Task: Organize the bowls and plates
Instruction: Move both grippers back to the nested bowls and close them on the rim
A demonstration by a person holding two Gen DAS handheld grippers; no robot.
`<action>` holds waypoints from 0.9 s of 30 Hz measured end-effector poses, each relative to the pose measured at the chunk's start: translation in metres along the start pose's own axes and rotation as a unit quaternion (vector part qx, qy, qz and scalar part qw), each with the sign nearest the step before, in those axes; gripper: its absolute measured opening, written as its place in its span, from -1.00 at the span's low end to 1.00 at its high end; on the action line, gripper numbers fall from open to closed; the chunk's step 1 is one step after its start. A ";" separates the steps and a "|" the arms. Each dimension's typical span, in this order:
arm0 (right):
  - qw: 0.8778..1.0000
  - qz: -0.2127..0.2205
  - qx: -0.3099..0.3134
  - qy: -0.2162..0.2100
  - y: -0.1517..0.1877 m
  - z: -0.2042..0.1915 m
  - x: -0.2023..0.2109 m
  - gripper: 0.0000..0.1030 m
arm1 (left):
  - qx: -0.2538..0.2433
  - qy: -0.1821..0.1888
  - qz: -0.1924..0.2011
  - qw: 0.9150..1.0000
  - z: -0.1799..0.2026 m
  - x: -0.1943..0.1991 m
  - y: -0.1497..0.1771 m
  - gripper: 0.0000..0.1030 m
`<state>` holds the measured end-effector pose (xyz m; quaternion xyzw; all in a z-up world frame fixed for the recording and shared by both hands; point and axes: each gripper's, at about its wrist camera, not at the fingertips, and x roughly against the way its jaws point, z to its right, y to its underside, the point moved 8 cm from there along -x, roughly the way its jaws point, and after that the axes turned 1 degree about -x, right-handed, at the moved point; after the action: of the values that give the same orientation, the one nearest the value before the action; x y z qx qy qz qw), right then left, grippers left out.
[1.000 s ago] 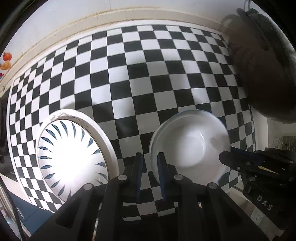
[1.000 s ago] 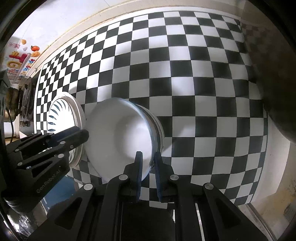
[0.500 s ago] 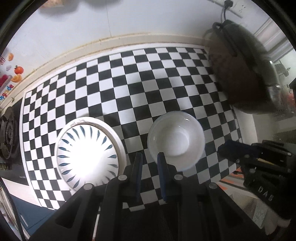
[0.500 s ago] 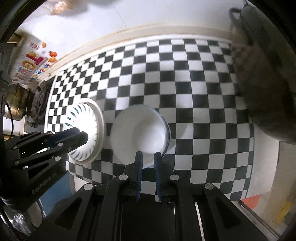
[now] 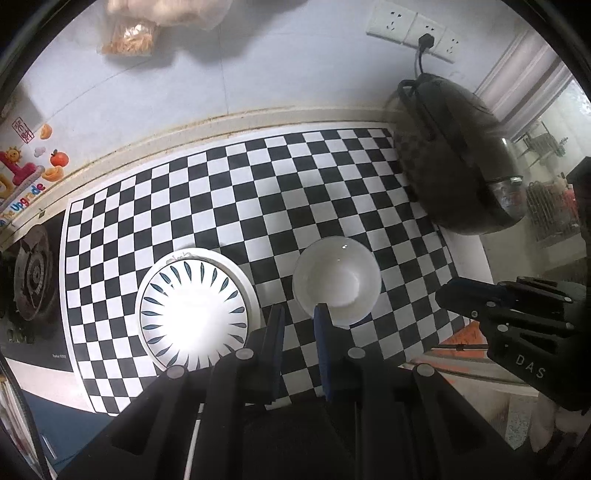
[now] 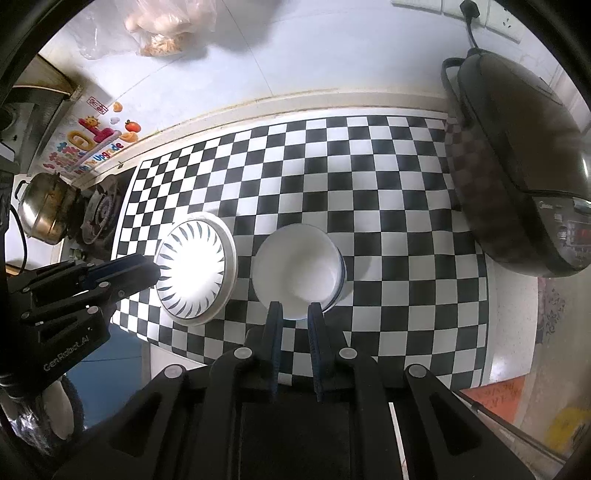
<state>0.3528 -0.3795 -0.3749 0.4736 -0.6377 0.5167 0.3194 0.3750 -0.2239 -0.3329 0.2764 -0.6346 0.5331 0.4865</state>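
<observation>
A white bowl with a blue rim line sits on the checkered mat; it also shows in the right wrist view. Left of it lies a white plate with blue petal marks, seen too in the right wrist view. My left gripper hovers high above the mat's front edge, between plate and bowl, jaws a narrow gap apart and empty. My right gripper hovers above the bowl's near rim, jaws a narrow gap apart and empty. Each gripper shows in the other's view, the right and the left.
A dark rice cooker stands at the right end of the counter, plugged into a wall socket. A gas burner and a steel pot are at the left. Food bags hang on the wall.
Both grippers have risen and pulled back from the counter. The bowl and plate now look smaller and stay in place on the mat. The right gripper no longer sits at the bowl's rim.
</observation>
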 end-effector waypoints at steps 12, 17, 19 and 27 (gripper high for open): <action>1.000 0.000 -0.016 0.009 0.000 0.014 -0.004 0.35 | 0.020 0.013 -0.008 1.000 -0.001 -0.020 0.000 -0.30; 0.999 -0.015 -0.031 0.018 -0.003 0.032 -0.033 0.58 | 0.041 0.028 -0.040 0.998 -0.009 -0.057 -0.002 -0.18; 0.999 -0.024 -0.044 0.015 -0.004 0.041 -0.049 0.58 | 0.061 0.055 -0.065 0.995 -0.012 -0.080 -0.003 -0.14; 0.993 -0.066 -0.091 -0.016 -0.005 0.063 -0.110 0.59 | 0.143 0.126 -0.149 0.970 -0.024 -0.152 -0.007 -0.13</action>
<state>0.4007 -0.4104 -0.4883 0.4920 -0.6547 0.4262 0.3842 0.4461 -0.2288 -0.4699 0.3649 -0.4369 0.5702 0.5923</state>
